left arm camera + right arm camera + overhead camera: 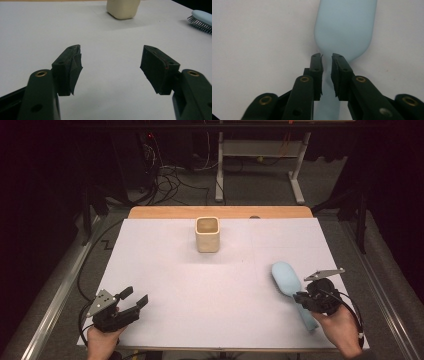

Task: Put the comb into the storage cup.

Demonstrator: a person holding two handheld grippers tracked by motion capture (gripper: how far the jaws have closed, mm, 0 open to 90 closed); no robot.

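A light blue hairbrush [286,277] lies at the right of the white table [175,280], head toward the far side and bristles down. My right gripper [299,296] straddles its narrow neck. In the right gripper view the jaws [327,58] stand a little apart on either side of the brush [345,27], with the handle running between them and the pads not clamped on it. My left gripper [136,296] rests near the front left corner, open and empty. In the left gripper view its jaws [111,65] gape wide over bare table.
A cream square cup [207,234] stands upright at the far middle of the table, also seen as the cup [123,8] ahead of the left jaws beside the brush bristles [201,22]. Wooden table edge [220,212] at the back; cables and a metal frame on the floor beyond.
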